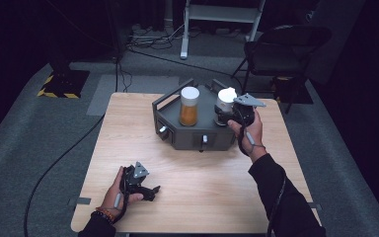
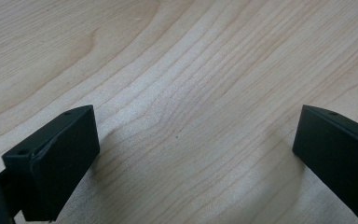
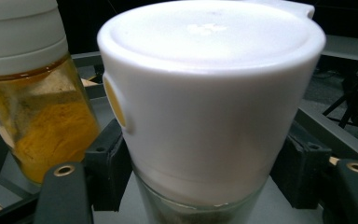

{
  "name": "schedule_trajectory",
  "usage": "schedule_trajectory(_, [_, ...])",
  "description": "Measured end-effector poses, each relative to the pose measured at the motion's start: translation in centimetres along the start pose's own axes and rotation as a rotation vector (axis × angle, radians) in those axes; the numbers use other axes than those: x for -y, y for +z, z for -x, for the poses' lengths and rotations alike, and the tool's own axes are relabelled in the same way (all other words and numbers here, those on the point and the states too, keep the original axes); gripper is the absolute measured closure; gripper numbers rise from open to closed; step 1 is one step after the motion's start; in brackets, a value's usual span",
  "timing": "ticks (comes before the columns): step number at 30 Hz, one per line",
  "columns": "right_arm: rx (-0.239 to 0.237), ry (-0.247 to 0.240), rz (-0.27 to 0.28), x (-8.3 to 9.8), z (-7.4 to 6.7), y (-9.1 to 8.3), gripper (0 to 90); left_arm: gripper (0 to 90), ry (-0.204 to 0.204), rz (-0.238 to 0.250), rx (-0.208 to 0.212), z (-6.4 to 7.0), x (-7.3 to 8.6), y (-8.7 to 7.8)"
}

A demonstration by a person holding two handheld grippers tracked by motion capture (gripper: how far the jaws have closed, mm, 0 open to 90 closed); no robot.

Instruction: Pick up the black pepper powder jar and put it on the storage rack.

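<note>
A grey metal rack (image 1: 177,129) stands at the table's far middle and holds two jars. The left jar (image 1: 189,106) has a white lid and orange powder; it also shows in the right gripper view as the orange jar (image 3: 42,121). The right jar (image 1: 225,97) has a broad white flip cap, seen close as the white-capped jar (image 3: 209,93). My right gripper (image 1: 228,116) (image 3: 205,191) is shut on this jar's glass body just below the cap, its black pads (image 3: 105,163) pressing from both sides. Near the front left my left gripper (image 1: 147,190) (image 2: 196,149) lies on the table, open, with bare wood between its jaws.
The rack has raised handles and small knobs (image 1: 205,139) on its front face. The wooden table (image 1: 197,182) lies between rack and front edge. A folding chair (image 1: 281,49) stands behind the table at the right. Cables run over the grey floor.
</note>
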State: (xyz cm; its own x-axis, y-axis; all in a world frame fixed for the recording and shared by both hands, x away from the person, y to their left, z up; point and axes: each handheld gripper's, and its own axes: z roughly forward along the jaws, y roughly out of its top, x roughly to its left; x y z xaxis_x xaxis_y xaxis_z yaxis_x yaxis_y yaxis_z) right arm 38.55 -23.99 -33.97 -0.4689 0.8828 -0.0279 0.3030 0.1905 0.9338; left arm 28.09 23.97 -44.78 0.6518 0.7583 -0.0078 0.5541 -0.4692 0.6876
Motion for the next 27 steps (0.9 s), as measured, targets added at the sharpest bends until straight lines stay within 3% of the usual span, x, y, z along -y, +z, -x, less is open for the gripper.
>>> schedule_trajectory(27, [-0.008,0.026,0.000,0.63,0.68,0.26,29.6,0.4,0.000,0.000,0.000,0.00,0.00,0.00])
